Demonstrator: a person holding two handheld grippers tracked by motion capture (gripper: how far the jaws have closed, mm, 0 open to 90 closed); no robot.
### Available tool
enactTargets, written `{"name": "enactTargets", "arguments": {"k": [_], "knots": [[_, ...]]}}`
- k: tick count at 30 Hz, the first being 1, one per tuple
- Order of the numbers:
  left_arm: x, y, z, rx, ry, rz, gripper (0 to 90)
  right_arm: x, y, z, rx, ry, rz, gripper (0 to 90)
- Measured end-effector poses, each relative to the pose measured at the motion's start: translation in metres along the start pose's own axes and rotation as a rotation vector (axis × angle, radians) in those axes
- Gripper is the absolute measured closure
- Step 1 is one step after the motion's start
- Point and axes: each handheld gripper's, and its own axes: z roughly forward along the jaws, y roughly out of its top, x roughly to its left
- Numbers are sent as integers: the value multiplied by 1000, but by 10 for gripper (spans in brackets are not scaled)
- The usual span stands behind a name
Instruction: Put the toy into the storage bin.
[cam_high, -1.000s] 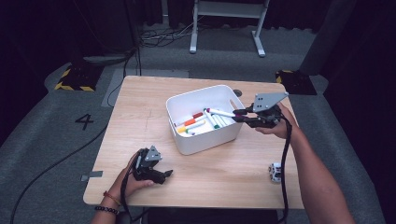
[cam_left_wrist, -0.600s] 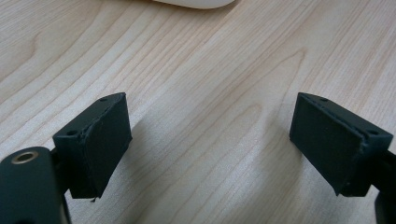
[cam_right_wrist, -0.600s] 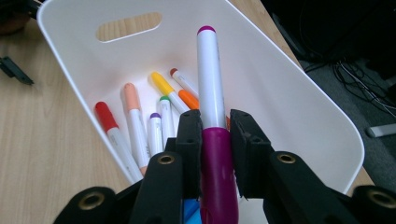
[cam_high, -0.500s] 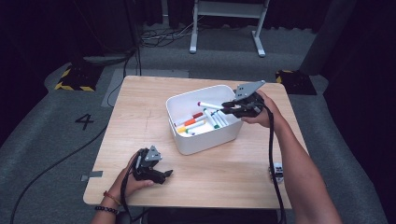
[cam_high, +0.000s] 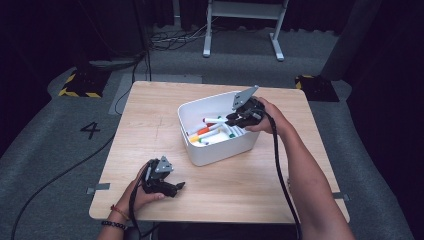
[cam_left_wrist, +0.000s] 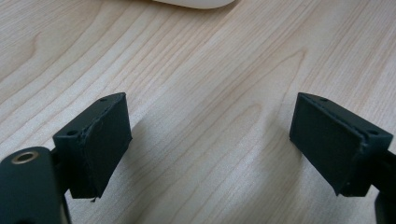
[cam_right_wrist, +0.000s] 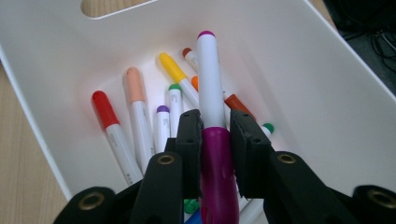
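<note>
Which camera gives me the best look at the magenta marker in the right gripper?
The right gripper view: the magenta marker sits clamped between the right gripper jaws, above the white bin of markers. The high view shows it as a small white sliver at the gripper. The left gripper view shows bare table.

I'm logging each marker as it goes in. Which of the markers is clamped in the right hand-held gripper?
The magenta-capped marker, held above the white bin by the right hand-held gripper; the other markers lie loose on the bin's floor.

Black grippers with brass screws, trailing black cables; left wrist (cam_high: 113, 214) wears bracelets.
</note>
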Motion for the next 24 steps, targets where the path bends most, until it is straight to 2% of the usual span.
{"name": "enactTargets", "arguments": {"k": [3,4,6,15,19,24], "knots": [[0,0,0,0,0,0,128,3,2,2,10,17,-19,745],[0,0,0,0,0,0,128,7,3,5,35,17,-51,745],[0,0,0,1,0,0,128,8,3,6,48,25,-61,745],[0,0,0,1,0,0,128,9,-12,5,75,62,-66,741],[0,0,0,1,1,0,128,7,-19,0,56,65,-52,732],[0,0,0,0,0,0,128,4,-23,-5,32,44,-42,713]]}}
